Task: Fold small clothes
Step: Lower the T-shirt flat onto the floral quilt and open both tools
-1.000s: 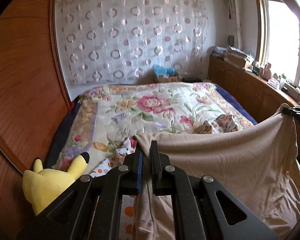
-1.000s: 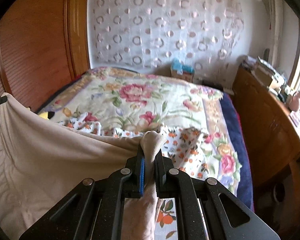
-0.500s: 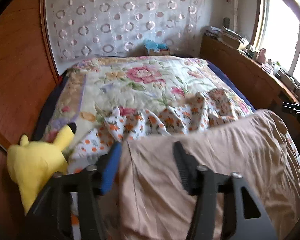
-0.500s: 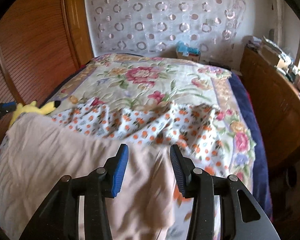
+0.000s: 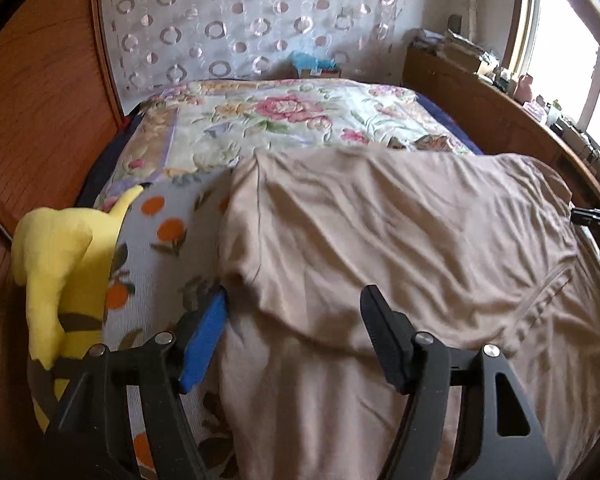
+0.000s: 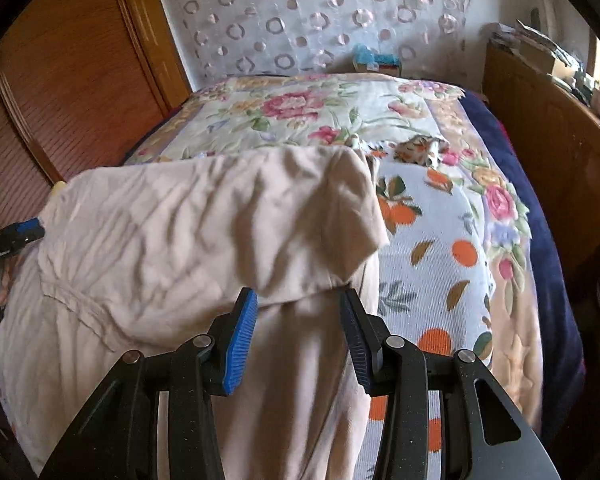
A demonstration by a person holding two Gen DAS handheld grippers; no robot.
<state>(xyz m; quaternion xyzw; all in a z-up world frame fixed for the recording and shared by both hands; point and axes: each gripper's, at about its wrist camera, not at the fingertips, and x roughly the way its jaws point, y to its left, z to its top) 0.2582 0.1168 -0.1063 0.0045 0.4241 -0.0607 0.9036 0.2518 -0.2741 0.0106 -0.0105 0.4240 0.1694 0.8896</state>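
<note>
A beige garment (image 5: 380, 232) (image 6: 204, 232) lies spread and wrinkled on the bed, its top layer folded over toward me. My left gripper (image 5: 295, 300) hovers over its left edge, jaws wide and still opening, pads clear of the cloth. Over the garment's right edge my right gripper (image 6: 299, 298) stands open, the folded hem just beyond its fingertips and nothing pressed between them. Each gripper also shows at the edge of the other's view: right gripper (image 5: 592, 218), left gripper (image 6: 20, 232).
Under the garment lies a white cloth with orange fruit print (image 5: 156, 240) (image 6: 440, 264) on a floral quilt (image 5: 284, 120). A yellow plush toy (image 5: 60, 264) sits at the bed's left edge. A small patterned garment (image 6: 420, 148) lies farther back. Wooden panelling (image 5: 40, 100) and a cabinet (image 5: 480, 108) flank the bed.
Both grippers were shut on the raised beige garment's upper corners; they opened and let go. The garment dropped onto the bed, folded over, and both grippers sank lower and nearer it.
</note>
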